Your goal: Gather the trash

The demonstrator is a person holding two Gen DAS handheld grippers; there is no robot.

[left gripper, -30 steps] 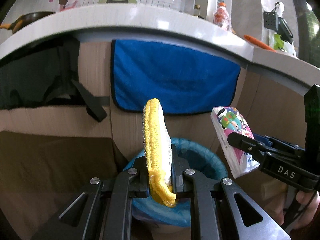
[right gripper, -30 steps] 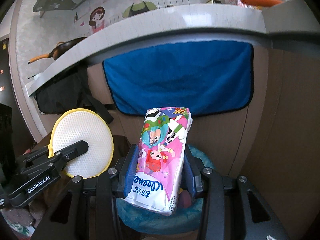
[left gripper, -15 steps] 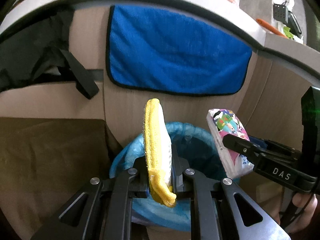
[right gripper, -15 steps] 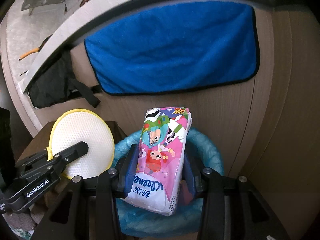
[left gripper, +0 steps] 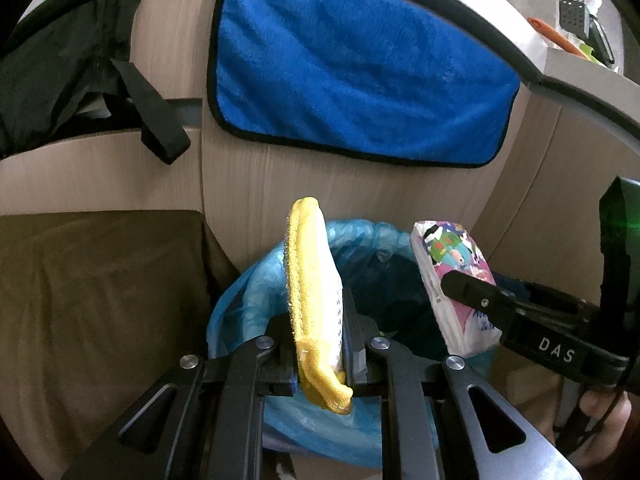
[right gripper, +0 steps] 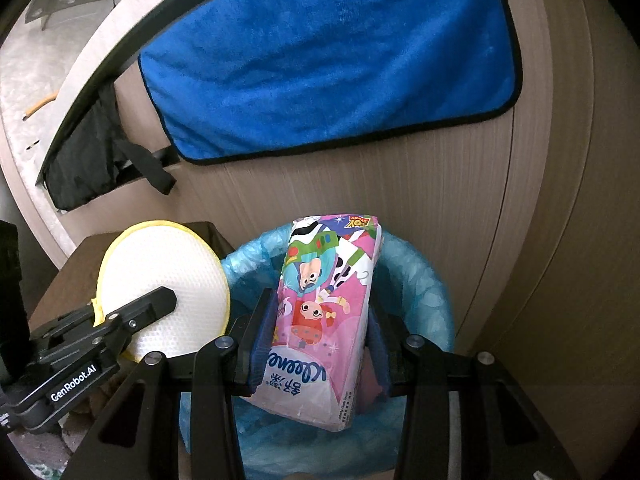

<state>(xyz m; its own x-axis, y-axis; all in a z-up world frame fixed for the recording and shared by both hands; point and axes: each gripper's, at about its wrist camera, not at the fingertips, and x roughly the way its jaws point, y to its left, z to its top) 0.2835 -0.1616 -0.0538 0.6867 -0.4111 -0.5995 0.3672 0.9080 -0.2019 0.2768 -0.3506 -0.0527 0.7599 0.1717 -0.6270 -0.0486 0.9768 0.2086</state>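
Observation:
My left gripper (left gripper: 320, 312) is shut on a round yellow-rimmed scrub pad (left gripper: 310, 276), held edge-on above the near rim of a trash bin with a blue liner (left gripper: 240, 300). My right gripper (right gripper: 320, 320) is shut on a pink cartoon-printed tissue pack (right gripper: 328, 304), held upright over the same trash bin (right gripper: 424, 280). In the right wrist view the scrub pad (right gripper: 168, 276) shows its white mesh face at the left, clamped in the left gripper (right gripper: 160, 300). The left wrist view shows the tissue pack (left gripper: 452, 264) in the right gripper (left gripper: 452, 284) over the bin's right side.
The bin stands against a wooden cabinet front (left gripper: 260, 184). A blue towel (left gripper: 352, 68) hangs above it and a black bag strap (left gripper: 152, 112) dangles to the left. A brown box (left gripper: 100, 300) sits left of the bin. A person's hand (left gripper: 604, 412) holds the right gripper.
Both grippers have sunk toward the bin, which now looks larger and fuller in view. The counter top has slid out of the frame. Both grips are unchanged.

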